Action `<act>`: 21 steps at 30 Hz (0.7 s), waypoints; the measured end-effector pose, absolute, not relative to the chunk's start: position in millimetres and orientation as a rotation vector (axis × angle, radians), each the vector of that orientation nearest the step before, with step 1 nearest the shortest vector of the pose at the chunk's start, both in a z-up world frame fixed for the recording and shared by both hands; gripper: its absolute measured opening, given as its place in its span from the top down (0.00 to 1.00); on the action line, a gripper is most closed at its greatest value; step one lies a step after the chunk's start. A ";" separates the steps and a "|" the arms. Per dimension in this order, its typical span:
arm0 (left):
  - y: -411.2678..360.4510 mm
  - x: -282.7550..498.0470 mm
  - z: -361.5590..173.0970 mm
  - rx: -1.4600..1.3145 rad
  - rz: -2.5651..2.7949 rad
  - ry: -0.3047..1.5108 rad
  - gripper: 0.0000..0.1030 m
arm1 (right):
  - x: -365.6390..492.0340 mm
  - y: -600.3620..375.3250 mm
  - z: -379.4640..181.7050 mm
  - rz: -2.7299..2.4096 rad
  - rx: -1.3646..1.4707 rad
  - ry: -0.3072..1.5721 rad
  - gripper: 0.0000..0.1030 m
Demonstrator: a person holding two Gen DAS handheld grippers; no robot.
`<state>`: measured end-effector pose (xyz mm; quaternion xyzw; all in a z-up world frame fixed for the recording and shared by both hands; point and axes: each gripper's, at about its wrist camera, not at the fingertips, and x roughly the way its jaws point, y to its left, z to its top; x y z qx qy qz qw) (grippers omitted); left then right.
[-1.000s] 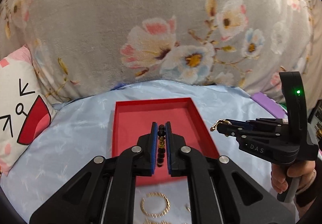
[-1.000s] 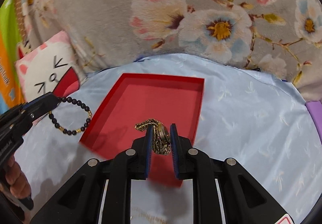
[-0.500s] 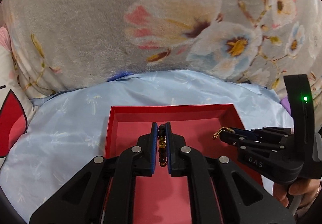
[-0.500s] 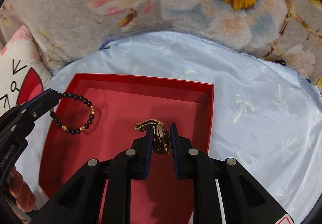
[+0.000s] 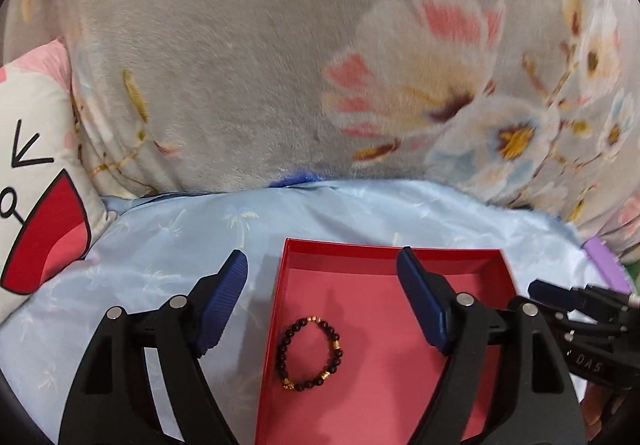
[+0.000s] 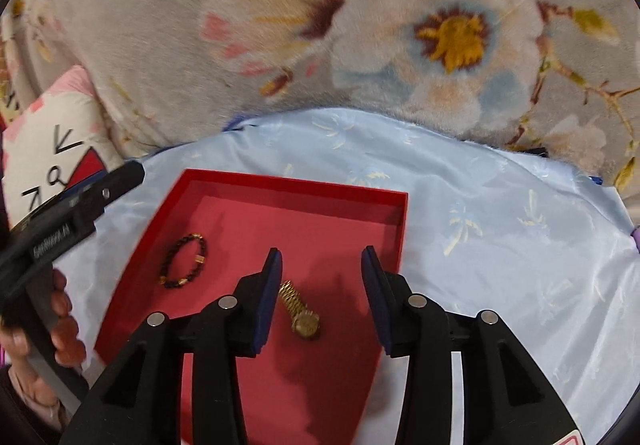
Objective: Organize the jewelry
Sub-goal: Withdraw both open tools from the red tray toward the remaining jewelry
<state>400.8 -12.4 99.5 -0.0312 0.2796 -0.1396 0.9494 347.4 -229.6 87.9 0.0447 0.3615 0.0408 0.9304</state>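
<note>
A red tray (image 5: pixel 384 250) (image 6: pixel 304 187) lies on the light blue sheet. A black bead bracelet with gold beads (image 5: pixel 310 353) (image 6: pixel 183 260) lies flat in the tray's left part. A gold watch (image 6: pixel 300 310) lies in the tray to its right. My left gripper (image 5: pixel 322 287) is open and empty above the tray's left edge, over the bracelet. My right gripper (image 6: pixel 322 265) is open and empty above the watch. The right gripper's tip (image 5: pixel 548 295) shows at the right of the left wrist view; the left gripper's tip (image 6: pixel 116 181) shows at the left of the right wrist view.
A grey floral blanket (image 5: pixel 320 65) (image 6: pixel 320 25) rises behind the tray. A white cartoon pillow (image 5: pixel 36 181) (image 6: pixel 52 141) lies at the left. A purple object (image 5: pixel 604 261) peeks out at the right. The blue sheet (image 6: pixel 500 225) spreads right of the tray.
Both grippers opened. The bracelet dropped from the left gripper into the tray, and the watch dropped from the right gripper into the tray.
</note>
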 end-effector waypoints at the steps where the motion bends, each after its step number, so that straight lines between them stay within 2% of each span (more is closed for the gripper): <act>1: -5.7 389.2 106.7 -0.078 -0.297 0.565 0.24 | 332.5 -229.6 92.8 0.097 0.086 0.728 0.58; 4: 8.5 353.6 117.2 -0.083 -0.309 0.558 0.16 | 286.6 -232.4 102.5 0.122 0.075 0.703 0.54; 7: 22.7 307.9 115.7 -0.055 -0.340 0.572 0.12 | 238.8 -240.4 101.4 0.136 0.075 0.699 0.51; 15: 48.5 225.1 72.3 -0.046 -0.371 0.692 0.12 | 140.4 -249.2 66.7 0.093 0.033 0.747 0.51; 21: 53.6 181.5 34.8 -0.053 -0.356 0.731 0.12 | 98.3 -236.6 34.4 0.110 0.011 0.778 0.51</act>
